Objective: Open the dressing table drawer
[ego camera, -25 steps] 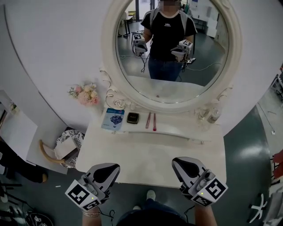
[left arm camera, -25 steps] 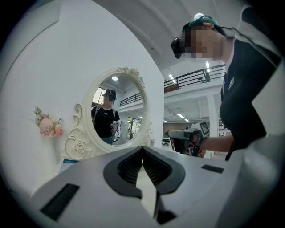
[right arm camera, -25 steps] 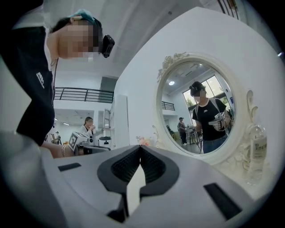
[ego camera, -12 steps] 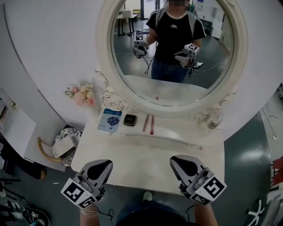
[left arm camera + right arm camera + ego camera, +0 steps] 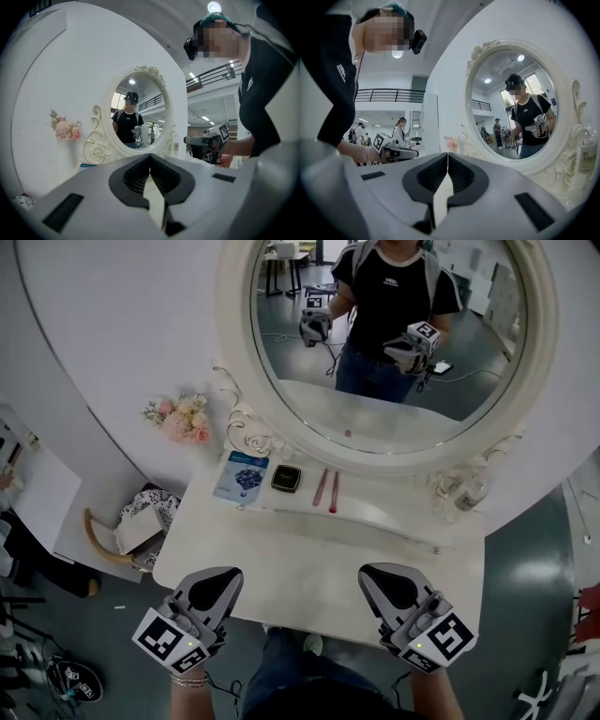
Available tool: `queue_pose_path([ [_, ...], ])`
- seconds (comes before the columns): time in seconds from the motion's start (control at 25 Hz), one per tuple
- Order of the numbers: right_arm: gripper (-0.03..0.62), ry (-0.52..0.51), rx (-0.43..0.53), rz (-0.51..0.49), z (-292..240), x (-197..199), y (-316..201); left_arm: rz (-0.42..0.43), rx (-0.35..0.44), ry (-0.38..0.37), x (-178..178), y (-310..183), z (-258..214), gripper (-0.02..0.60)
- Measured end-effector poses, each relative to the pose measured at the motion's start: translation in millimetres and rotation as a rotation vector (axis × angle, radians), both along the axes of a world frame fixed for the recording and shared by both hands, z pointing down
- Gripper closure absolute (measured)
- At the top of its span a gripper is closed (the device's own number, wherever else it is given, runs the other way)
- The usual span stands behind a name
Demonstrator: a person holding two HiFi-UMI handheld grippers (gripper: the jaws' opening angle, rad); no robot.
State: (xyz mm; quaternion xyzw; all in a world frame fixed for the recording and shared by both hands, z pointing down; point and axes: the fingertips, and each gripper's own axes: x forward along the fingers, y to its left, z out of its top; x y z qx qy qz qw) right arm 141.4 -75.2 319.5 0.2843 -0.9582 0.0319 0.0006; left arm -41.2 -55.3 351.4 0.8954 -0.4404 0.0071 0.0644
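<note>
Both tools are out front. Left tool (image 5: 217, 582) is over the near-left edge of the white tabletop (image 5: 319, 563). Right tool (image 5: 382, 579) is over the near-right edge. They're well apart, both pointing level twd the far wall.

Jaws on each are pressed together w/ nothing btwn them.

The dressing table stands against the white wall, under the big oval mirror (image 5: 309, 381). The drawer itself I can't make out from any view.

On the far shelf, left to right:
- blue packet (image 5: 241, 476)
- black compact (image 5: 286, 478), just beside it
- two pink sticks (image 5: 327, 489), side by side

A clear bottle (image 5: 473, 491) stands far right by the mirror frame. Pink flowers (image 5: 180, 418) sit left of the mirror, at the wall. The glass reflects the person w/ a tool in each hand.
</note>
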Motion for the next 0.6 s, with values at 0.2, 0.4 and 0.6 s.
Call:
queue_pose_path([
  [0.2, 0.576, 0.012, -0.005, 0.007, 3.6, -9.9, -8.2, -0.009, -0.011, -0.007, -7.5, -5.1, 5.5, 0.565],
  [0.4, 0.576, -0.013, -0.006, 0.009, -3.4, -26.1, -17.8, -0.009, -0.026, 0.001, -18.4, -10.5, 9.2, 0.565],
  [0.6, 0.576, 0.024, -0.017, 0.016, 5.8, -40.5, -27.1, 0.007, -0.045, 0.012, -27.4, -17.2, 11.6, 0.565],
])
